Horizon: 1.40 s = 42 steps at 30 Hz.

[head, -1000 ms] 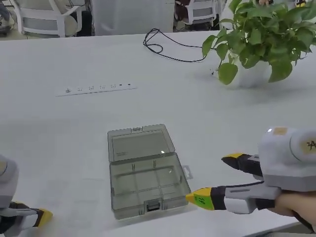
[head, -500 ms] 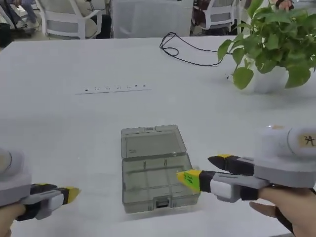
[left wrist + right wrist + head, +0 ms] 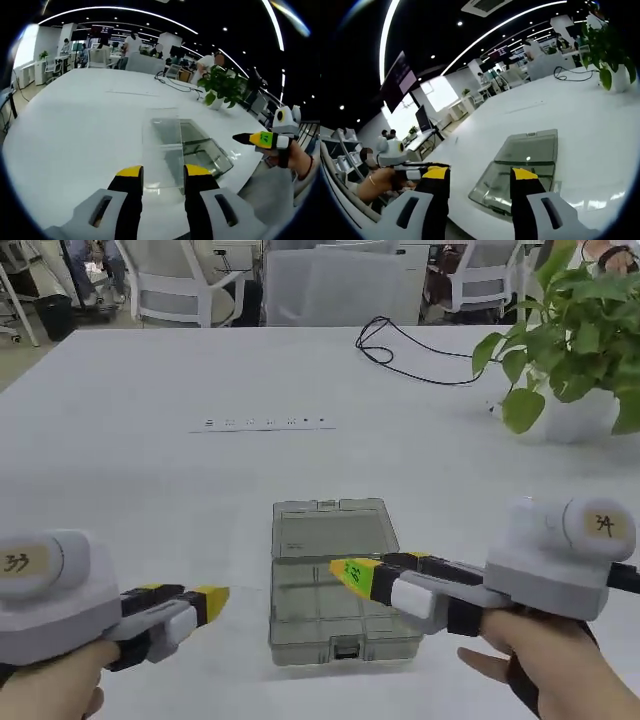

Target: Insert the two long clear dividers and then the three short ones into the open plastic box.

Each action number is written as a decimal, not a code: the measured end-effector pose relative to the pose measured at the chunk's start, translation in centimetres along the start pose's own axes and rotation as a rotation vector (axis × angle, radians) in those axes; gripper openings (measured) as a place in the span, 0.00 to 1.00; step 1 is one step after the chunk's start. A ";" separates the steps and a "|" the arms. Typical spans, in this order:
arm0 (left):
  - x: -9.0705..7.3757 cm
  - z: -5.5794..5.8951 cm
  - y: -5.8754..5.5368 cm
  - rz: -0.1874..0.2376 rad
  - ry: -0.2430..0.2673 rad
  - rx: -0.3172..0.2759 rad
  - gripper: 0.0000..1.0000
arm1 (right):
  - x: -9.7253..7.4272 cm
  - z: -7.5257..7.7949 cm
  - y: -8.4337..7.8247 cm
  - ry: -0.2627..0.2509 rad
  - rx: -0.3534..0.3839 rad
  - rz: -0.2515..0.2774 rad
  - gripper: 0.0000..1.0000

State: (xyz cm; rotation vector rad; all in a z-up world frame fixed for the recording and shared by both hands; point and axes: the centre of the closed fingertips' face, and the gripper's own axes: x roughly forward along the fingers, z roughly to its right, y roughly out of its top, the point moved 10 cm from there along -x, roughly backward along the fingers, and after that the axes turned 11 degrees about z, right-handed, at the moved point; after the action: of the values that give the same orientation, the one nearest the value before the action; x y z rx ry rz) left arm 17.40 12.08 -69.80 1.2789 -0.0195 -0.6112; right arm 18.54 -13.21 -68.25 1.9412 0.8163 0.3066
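Now L hand-held gripper (image 3: 208, 598) nearer plastic box (image 3: 328, 530).

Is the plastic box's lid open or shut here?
Open: the lid lies folded back flat behind the box, whose inside shows.

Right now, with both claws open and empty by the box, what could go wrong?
The right claw hangs open above the right side of the box; dropping carelessly, it might knock the faint divider lines showing inside, whose seating I cannot judge. The box looks light and nothing braces it: the left claw stands apart at its left, so a push could slide it. The lid lies open behind; a snag there might tip the box.
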 end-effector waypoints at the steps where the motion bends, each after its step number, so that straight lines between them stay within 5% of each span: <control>1: 0.0 0.2 0.0 0.007 0.001 -0.006 0.30 | 0.1 -0.2 0.0 0.001 -0.002 0.000 0.48; 4: -0.1 1.1 0.1 0.070 -0.013 -0.026 0.30 | 0.7 -0.7 -0.1 0.020 0.016 0.011 0.45; 11: -0.6 2.5 -0.3 0.137 -0.034 -0.040 0.30 | 1.6 -2.1 -0.7 0.059 0.061 0.047 0.38; 15: -0.5 3.5 -0.4 0.163 -0.059 -0.001 0.30 | 2.0 -2.8 -1.0 0.085 0.079 0.065 0.35; 26: 0.0 5.6 -0.7 0.174 -0.118 0.032 0.30 | 2.9 -3.8 -1.3 0.122 0.082 0.111 0.27; 42: 0.5 7.5 -0.7 0.165 -0.194 0.055 0.30 | 3.2 -3.5 -1.4 0.093 0.095 0.132 0.11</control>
State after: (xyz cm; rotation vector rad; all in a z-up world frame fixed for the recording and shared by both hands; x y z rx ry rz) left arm 14.93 5.12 -68.21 1.2525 -0.3019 -0.5931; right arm 18.53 -8.26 -68.15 2.0873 0.7766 0.4468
